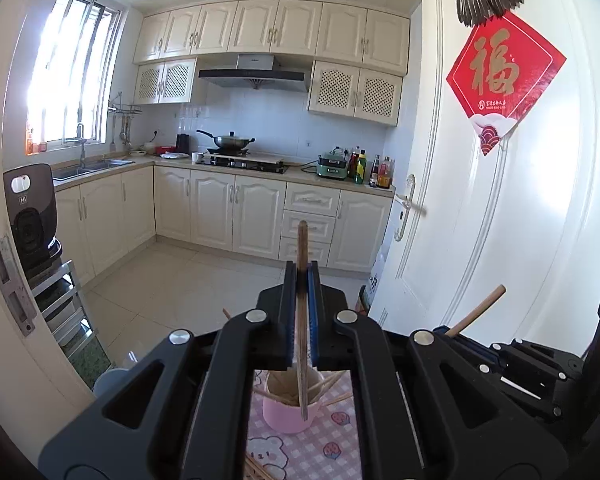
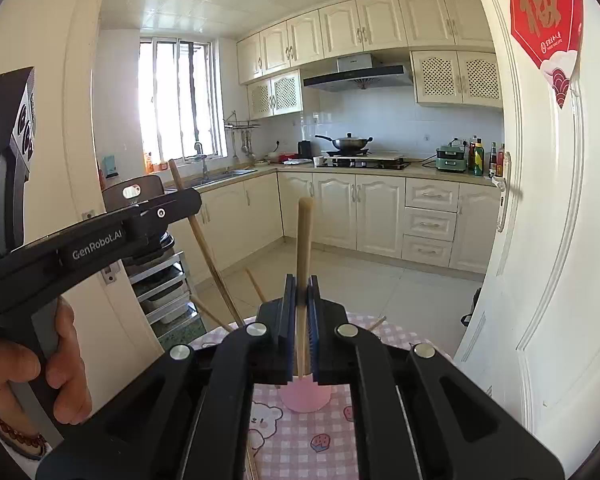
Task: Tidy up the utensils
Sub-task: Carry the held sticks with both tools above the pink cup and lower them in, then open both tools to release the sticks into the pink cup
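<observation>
— On the pink checked tablecloth, below both grippers, what stood there?

— A pink cup, upright, with several wooden chopsticks leaning out of it at different angles. More chopstick ends lay on the cloth just beside it, at the lower edge of the left wrist view.

— And the left gripper?

— Its jaws were clamped narrow on one dark wooden chopstick. The stick ran up past the fingertips, and its lower end hung over the cup's mouth; whether it touched the rim I could not tell.

— The right gripper?

— Pinched shut on a paler chopstick, held nearly upright above the same cup. From there, only the cup's side showed, not its contents.

— Anything else close by?

— A hand gripped the left tool's handle, seen in the right wrist view.
</observation>
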`<state>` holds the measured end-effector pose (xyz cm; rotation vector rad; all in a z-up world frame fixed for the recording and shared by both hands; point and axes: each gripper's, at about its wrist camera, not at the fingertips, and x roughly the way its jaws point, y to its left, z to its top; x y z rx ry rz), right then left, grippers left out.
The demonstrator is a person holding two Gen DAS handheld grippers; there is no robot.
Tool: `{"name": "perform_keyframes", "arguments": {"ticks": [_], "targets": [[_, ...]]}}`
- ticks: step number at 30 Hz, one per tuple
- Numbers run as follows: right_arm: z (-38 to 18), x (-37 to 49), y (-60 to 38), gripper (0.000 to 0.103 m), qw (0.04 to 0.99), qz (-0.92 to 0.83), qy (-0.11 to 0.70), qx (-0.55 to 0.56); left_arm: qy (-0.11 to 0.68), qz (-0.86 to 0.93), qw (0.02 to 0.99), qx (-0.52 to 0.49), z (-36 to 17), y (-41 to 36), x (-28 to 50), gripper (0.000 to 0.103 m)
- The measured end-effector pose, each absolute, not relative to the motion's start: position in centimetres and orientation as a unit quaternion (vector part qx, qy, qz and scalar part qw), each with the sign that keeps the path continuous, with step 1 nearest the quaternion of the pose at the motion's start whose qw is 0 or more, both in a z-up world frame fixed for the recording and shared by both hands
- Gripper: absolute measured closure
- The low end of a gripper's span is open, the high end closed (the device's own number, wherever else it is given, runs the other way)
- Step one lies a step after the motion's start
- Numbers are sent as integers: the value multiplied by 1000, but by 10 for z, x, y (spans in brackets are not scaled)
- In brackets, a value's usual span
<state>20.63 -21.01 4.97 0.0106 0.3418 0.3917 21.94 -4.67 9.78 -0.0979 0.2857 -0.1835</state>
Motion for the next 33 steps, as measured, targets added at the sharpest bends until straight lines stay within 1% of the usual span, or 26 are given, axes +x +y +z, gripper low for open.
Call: {"name": "perform_keyframes", "arguments": {"ticks": [4, 7, 19, 25, 30, 33], "targets": [[47, 216, -212, 99, 968, 188, 167, 10, 127, -93, 986, -57, 101, -51, 233, 98], [42, 224, -208, 99, 967, 187, 173, 11, 122, -92, 987, -57, 93, -53, 242, 98], [11, 245, -196, 99, 956, 197, 217, 5, 166, -92, 981, -45, 34, -53, 262, 97], [-9, 251, -190, 99, 950, 191, 248, -1, 208, -92, 974, -18, 15, -55, 271, 97], [-20, 257, -189, 98, 944, 188, 271, 7, 225, -94, 969, -41, 4, -43, 272, 97], [-23, 258, -189, 96, 943, 184, 279, 11, 232, -97, 967, -41, 3, -42, 270, 96]]}}
